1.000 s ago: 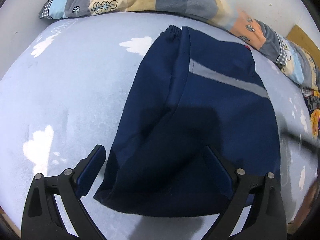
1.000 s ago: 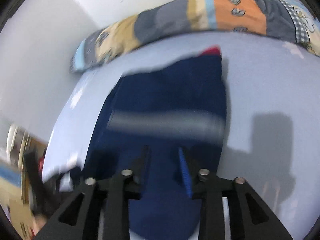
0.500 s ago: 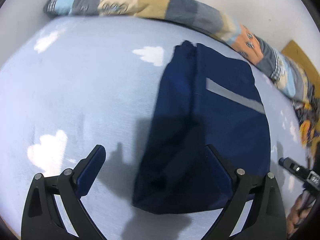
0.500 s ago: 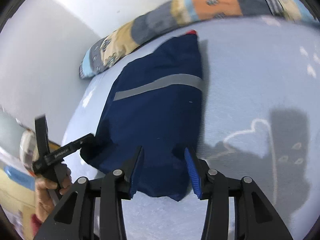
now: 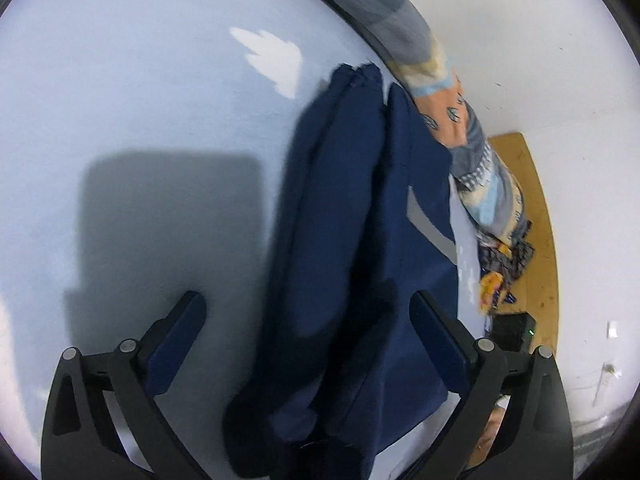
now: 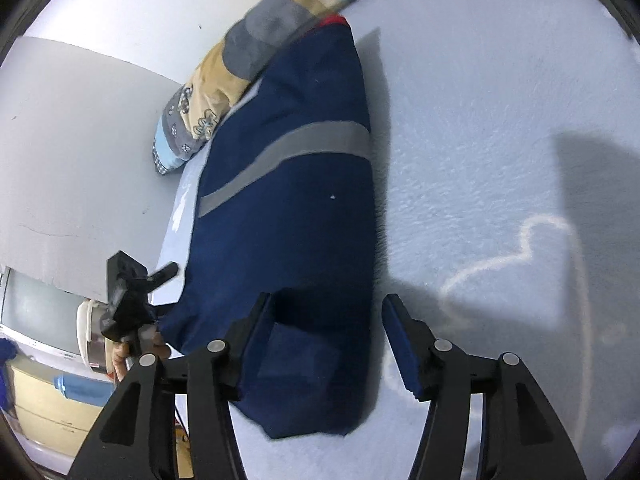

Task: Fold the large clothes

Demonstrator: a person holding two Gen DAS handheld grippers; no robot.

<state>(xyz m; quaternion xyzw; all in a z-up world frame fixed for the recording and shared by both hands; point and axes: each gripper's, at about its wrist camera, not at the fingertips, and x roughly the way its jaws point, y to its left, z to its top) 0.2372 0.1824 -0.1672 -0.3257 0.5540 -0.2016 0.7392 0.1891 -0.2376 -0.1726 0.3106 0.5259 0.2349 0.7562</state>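
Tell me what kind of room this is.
Most likely a bedroom: a pale blue bed sheet with cloud prints, a patchwork quilt rolled along the white wall, and folded navy clothing on the bed.

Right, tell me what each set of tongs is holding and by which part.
Nothing is held. The left tongs stand open over the folded navy garment; the right tongs are opening, straddling its near edge, pads not pressing it.
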